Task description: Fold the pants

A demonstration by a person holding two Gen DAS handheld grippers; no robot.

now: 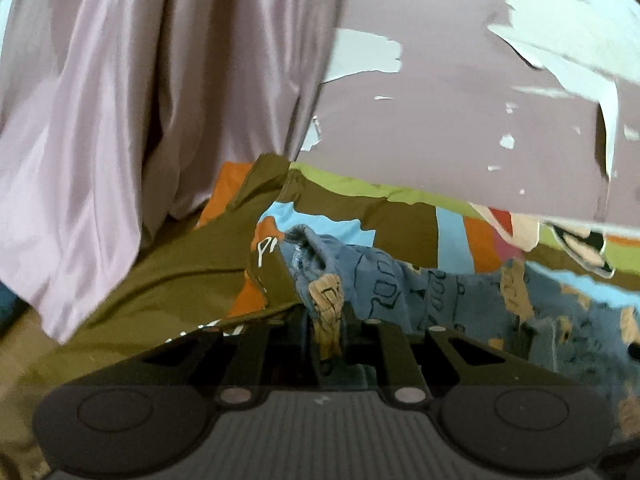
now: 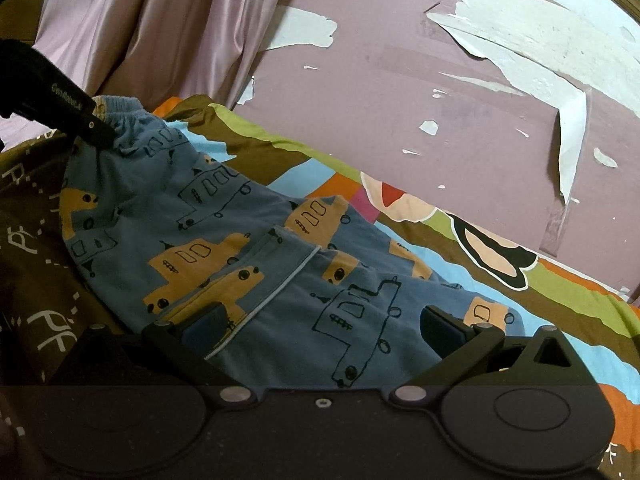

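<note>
Right wrist view: left gripper is clamping the soft, light pants by the waistband at the bedspread's far edge, right gripper hanging open.

Left wrist view: low, close over the bedspread, facing the peeling wall. Right wrist view: close behind the pants, same facing. Shared: pants, curtain, wall.
</note>
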